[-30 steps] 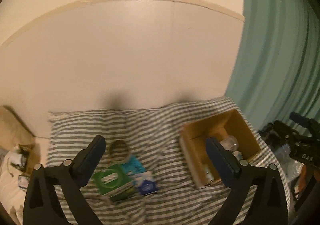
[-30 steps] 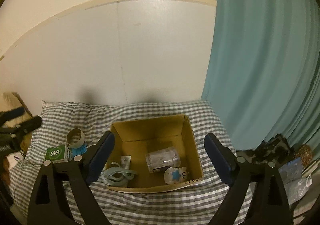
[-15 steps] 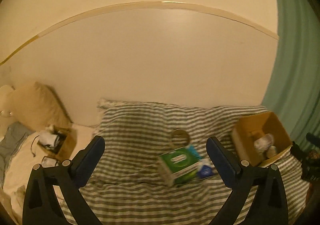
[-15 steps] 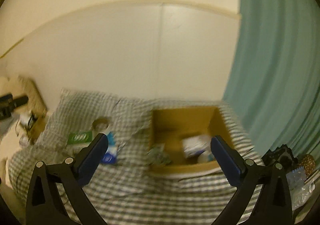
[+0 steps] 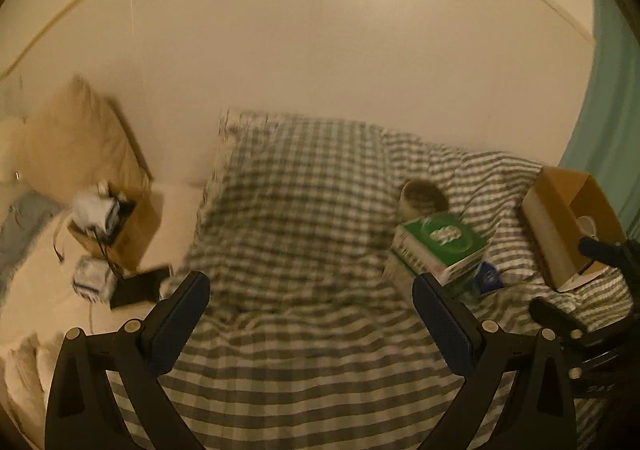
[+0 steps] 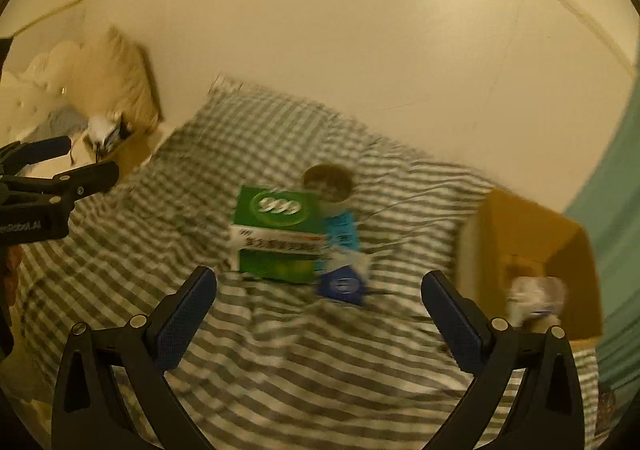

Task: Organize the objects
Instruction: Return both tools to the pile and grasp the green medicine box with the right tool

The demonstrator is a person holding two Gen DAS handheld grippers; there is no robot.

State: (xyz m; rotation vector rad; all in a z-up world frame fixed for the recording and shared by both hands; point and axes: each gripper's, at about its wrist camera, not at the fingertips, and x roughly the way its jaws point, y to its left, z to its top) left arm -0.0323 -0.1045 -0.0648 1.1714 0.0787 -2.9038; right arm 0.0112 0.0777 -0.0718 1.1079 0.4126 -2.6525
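Green box (image 6: 280, 234) now centred ahead of right gripper (image 6: 318, 314); both jaws spread, empty.

1. It was a bedroom in a home: a bed (image 5: 304, 330) under a grey-and-white checked cover filled the view.
2. A cream pillow (image 5: 76, 142) leaned against the plain wall.
3. A teal curtain (image 5: 612, 122) hung alongside.

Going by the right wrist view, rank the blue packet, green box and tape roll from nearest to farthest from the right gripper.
From the right gripper:
1. Blue packet, just ahead, slightly right.
2. Green box, ahead, slightly left.
3. Tape roll, behind the box, toward the wall.
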